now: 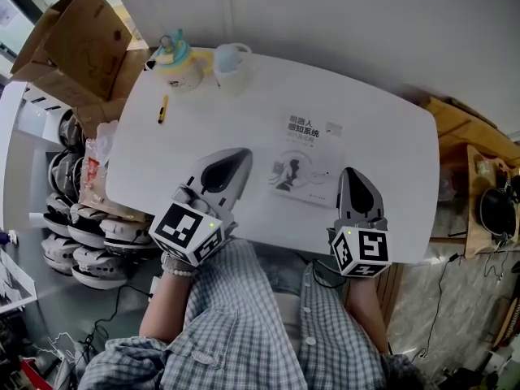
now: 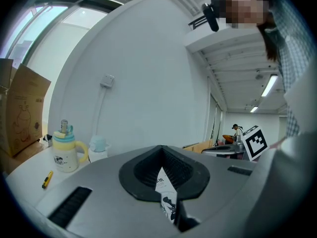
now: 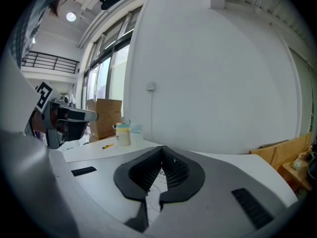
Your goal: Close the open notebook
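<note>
My left gripper [image 1: 236, 159] and right gripper [image 1: 352, 177] are both clamped together, holding nothing. The closed notebook [image 1: 307, 157] lies between them on the table [image 1: 390, 128].

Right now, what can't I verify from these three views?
1. Notebook, left gripper view: only a sliver shows; the left gripper itself covers the rest.
2. Right gripper view: likewise, only a sliver shows behind the right gripper.
3. Yellow item beside the mug, head view: too small to identify.
</note>
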Demonstrator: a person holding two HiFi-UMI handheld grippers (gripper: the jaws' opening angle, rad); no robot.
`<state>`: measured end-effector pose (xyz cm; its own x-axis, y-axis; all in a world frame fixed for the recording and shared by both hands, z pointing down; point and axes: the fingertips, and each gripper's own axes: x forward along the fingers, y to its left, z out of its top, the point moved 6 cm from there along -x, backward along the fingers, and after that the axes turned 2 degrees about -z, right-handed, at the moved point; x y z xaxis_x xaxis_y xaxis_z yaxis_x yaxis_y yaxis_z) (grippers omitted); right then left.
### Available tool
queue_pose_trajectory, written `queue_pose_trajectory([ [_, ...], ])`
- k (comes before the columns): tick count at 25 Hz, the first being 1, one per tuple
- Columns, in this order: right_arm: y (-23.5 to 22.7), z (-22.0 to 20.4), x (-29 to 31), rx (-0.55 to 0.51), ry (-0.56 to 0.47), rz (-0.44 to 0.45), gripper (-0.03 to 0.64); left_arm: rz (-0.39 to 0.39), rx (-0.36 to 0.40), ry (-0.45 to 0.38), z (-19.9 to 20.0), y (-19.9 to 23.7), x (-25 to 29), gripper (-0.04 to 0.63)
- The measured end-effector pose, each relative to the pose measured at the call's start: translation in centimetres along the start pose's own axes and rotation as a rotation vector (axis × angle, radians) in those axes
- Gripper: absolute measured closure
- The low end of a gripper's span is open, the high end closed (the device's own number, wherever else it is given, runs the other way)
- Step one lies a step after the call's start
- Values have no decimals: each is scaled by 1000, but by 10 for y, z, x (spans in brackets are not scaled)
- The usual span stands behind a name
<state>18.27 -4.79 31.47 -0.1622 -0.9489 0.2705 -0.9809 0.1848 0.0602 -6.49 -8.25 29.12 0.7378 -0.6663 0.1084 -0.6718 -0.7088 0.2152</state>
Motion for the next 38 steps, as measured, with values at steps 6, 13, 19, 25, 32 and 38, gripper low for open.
queue_pose_trajectory([
  [6,0,1,0,-7,-4,-14,598,5,6,-6,1,1,-1,589],
  [13,2,1,0,-32,12,-16,598,11,26,2,1,1,-1,589],
  [19,4,1,-2,-32,18,-10,598,15,28,1,1,0,-2,589],
  [25,6,1,-1,-39,19,-5,598,12,27,2,0,1,-3,589],
  [32,7,2,-3,-40,19,-5,598,9,28,3,0,-1,-4,589],
  [38,10,1,-3,-52,26,-3,598,2,23,4,-1,0,-5,589],
])
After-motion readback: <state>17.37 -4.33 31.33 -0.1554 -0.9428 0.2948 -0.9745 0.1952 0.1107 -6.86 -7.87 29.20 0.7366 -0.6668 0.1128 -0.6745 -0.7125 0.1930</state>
